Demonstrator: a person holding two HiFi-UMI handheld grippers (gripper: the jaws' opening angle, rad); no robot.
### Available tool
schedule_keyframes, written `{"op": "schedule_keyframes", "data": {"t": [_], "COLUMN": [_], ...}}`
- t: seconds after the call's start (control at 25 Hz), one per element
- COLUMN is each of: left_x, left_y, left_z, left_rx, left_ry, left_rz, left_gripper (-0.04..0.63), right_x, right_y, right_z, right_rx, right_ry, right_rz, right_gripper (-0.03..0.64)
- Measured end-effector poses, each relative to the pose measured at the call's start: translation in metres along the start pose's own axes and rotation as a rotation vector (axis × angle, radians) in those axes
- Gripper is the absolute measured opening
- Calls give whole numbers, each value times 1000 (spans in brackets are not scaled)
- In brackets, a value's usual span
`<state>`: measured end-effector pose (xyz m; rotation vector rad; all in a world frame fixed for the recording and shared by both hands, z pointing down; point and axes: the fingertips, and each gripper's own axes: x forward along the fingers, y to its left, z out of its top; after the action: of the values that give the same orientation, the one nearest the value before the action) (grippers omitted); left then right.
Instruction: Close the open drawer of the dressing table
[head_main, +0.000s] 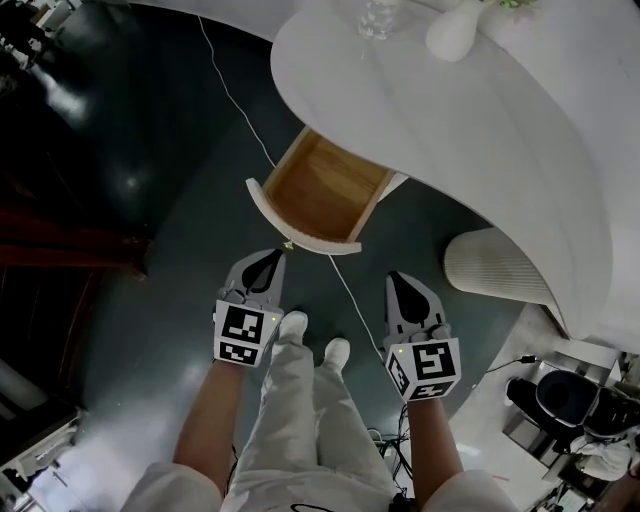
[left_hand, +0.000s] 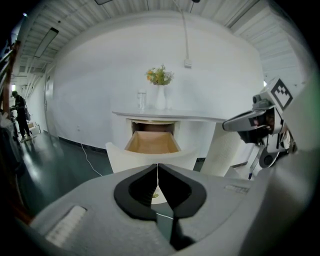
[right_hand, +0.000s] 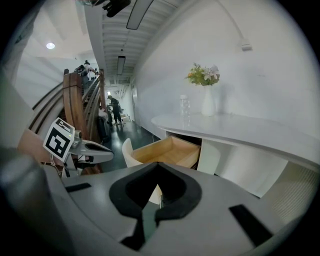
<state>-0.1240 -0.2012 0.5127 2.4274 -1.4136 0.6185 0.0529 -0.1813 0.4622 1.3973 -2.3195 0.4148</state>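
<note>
The white dressing table (head_main: 430, 110) curves across the upper right of the head view. Its drawer (head_main: 318, 190) stands pulled out, wooden inside, empty, with a curved white front (head_main: 300, 232). My left gripper (head_main: 276, 255) is shut, its tips close to the left end of the drawer front. My right gripper (head_main: 394, 277) is shut too, below and right of the drawer, apart from it. The left gripper view has the open drawer (left_hand: 152, 144) straight ahead past the shut left gripper (left_hand: 157, 166). In the right gripper view the drawer (right_hand: 165, 151) lies ahead beyond the shut right gripper (right_hand: 159, 165).
A white vase (head_main: 455, 30) with flowers and a clear glass (head_main: 378, 18) stand on the tabletop. A ribbed white pedestal (head_main: 495, 262) stands right of the drawer. A thin cable (head_main: 235, 100) runs over the dark floor. People (right_hand: 115, 109) stand far down the corridor.
</note>
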Motion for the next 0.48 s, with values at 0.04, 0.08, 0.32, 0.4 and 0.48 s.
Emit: {"op": "schedule_keyframes", "data": {"t": [0.04, 0.08, 0.32, 0.4, 0.48], "left_x": [2, 5, 21, 27, 31], "left_y": [0, -1, -3, -1, 2], "left_z": [-5, -11, -40, -48, -55], "left_rx": [1, 3, 11, 6, 2], "left_ry": [6, 12, 36, 41, 46], "left_rz": [-5, -12, -42, -42, -43], "left_gripper": [17, 17, 17, 17, 17], "right_x": [3, 6, 26, 31, 36], "right_y": [0, 0, -1, -2, -1], "right_z": [-5, -9, -30, -36, -43], "right_rx": [-2, -3, -6, 1, 6], "right_ry": [4, 9, 16, 15, 17], "right_rz": [0, 0, -3, -6, -8], "right_gripper": [-5, -5, -5, -5, -5]}}
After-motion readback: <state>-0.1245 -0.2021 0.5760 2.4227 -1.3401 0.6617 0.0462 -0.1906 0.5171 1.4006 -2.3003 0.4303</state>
